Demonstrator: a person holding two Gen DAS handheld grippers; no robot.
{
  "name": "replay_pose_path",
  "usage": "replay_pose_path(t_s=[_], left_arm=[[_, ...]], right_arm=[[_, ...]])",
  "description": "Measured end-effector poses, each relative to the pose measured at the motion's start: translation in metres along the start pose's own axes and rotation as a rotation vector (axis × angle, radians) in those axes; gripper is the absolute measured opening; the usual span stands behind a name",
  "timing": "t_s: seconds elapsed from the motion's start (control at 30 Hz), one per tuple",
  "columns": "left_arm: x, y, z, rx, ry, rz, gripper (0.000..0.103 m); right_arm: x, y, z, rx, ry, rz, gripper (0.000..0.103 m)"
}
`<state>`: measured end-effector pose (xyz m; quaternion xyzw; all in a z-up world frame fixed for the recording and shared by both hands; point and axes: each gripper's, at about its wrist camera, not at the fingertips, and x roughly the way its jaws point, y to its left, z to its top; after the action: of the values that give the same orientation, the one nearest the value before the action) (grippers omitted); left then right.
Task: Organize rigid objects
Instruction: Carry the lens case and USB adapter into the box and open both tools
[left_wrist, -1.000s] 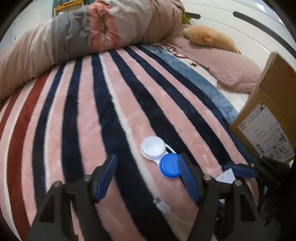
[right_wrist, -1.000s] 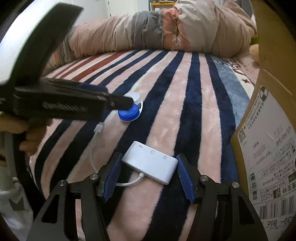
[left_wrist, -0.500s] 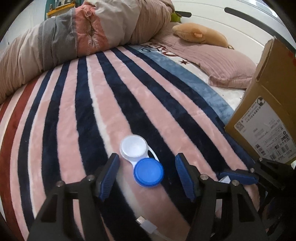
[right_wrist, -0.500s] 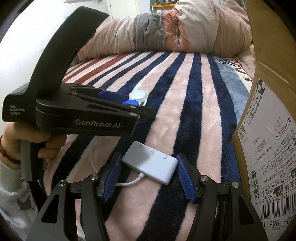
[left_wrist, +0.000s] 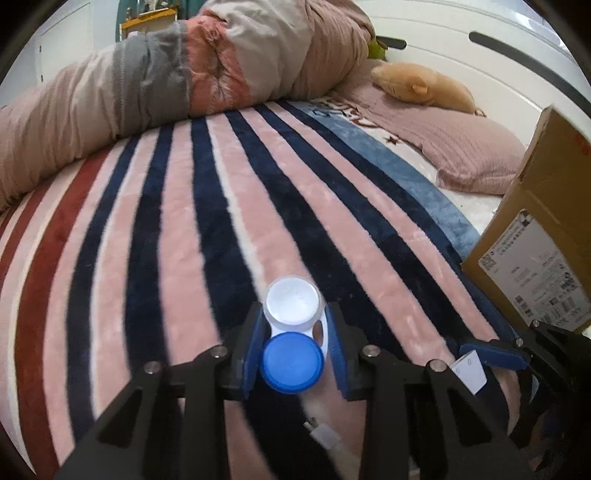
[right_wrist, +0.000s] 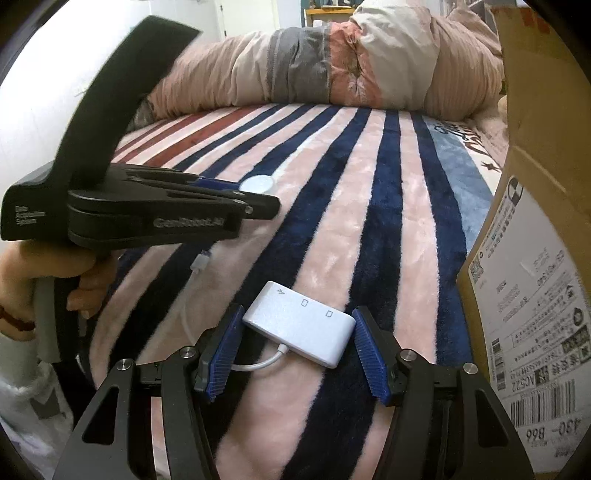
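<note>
Contact-lens case (left_wrist: 293, 338) lies on the striped blanket (left_wrist: 207, 236), and your left gripper (left_wrist: 292, 349) is closed on its sides for a level lift. Your right gripper (right_wrist: 295, 350) stands wide around the white adapter (right_wrist: 301, 326), gripping nothing, near the cardboard box (right_wrist: 535, 295).

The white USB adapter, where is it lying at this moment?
In the right wrist view the white USB adapter lies on the striped blanket between the open fingers of the right gripper, with the cardboard box to its right.
</note>
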<state>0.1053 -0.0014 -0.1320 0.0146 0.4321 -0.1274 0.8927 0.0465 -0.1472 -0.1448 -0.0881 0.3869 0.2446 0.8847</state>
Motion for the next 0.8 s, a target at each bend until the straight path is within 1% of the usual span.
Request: replay_pose_path(t_s=[0.1,0.17,0.23,0.33,0.37,0.47,0.6,0.63,0.8], left_arm=[[-0.015,0.008,-0.006,-0.006,-0.01,0.004,0.03],[-0.018,0.013,-0.011,0.0,0.019,0.002,0.03],[-0.018,0.02,-0.021,-0.005,0.052,0.006,0.03],[-0.017,0.03,-0.036,-0.043,0.078,0.02,0.03],[-0.017,0.032,-0.041,-0.047,0.074,0.02,0.031],[-0.018,0.032,-0.047,-0.049,0.056,0.024,0.032],[-0.017,0.026,-0.051,-0.052,0.031,0.061,0.032],[-0.016,0.024,-0.052,-0.045,0.028,0.079,0.03],[-0.023,0.02,-0.049,-0.015,0.015,0.11,0.03]], right_arm=[[-0.009,0.007,0.002,-0.017,-0.018,-0.023,0.056],[-0.011,0.012,0.004,-0.03,-0.018,-0.024,0.056],[-0.007,0.014,0.003,-0.035,0.001,-0.026,0.056],[0.003,0.017,-0.002,-0.073,0.034,-0.076,0.056],[0.006,0.017,-0.004,-0.075,0.038,-0.096,0.057],[0.005,0.015,-0.008,-0.039,0.026,-0.096,0.057],[0.005,0.014,-0.009,-0.014,0.026,-0.102,0.057],[0.005,0.014,-0.009,-0.017,0.024,-0.104,0.057],[0.0,0.018,-0.007,-0.027,0.007,-0.107,0.056]])
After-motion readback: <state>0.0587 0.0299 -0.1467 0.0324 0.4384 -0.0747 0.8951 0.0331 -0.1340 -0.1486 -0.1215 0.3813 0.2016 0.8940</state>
